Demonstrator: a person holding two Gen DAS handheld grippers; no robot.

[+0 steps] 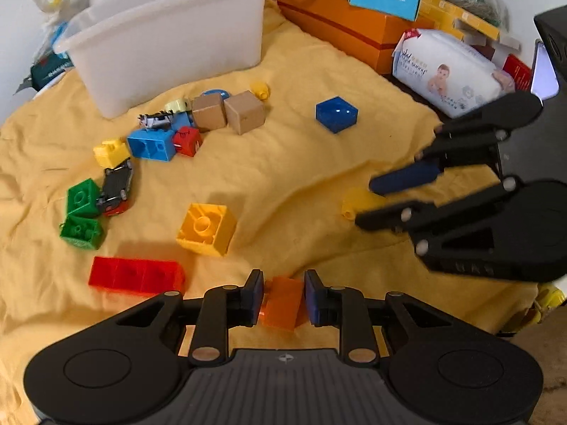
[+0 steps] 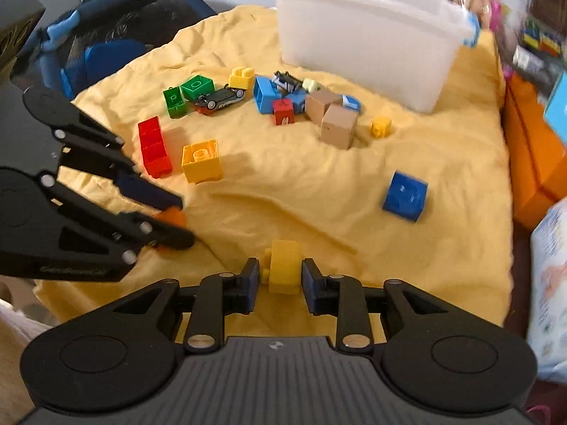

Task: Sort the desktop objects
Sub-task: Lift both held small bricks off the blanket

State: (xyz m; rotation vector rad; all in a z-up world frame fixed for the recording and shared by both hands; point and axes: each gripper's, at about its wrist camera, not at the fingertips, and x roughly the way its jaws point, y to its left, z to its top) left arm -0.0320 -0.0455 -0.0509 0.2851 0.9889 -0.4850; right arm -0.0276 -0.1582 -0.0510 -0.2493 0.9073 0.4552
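Observation:
On the yellow cloth (image 1: 283,177), my left gripper (image 1: 283,278) is shut on a translucent orange brick (image 1: 281,304), with a pad on each side of it. The right wrist view shows the same gripper (image 2: 182,221) at the left with the orange brick (image 2: 173,217) between its fingers. My right gripper (image 2: 280,265) is shut on a small yellow brick (image 2: 283,269) low over the cloth. In the left wrist view it (image 1: 365,203) comes in from the right with the yellow brick (image 1: 354,202). A white bin (image 1: 170,42) stands at the back.
Loose on the cloth lie a blue block (image 1: 336,113), a large yellow brick (image 1: 207,228), a long red brick (image 1: 134,276), green bricks (image 1: 83,198), a toy car (image 1: 117,189) and two wooden cubes (image 1: 226,111). An orange box (image 1: 354,32) and a wipes pack (image 1: 450,71) border the far right.

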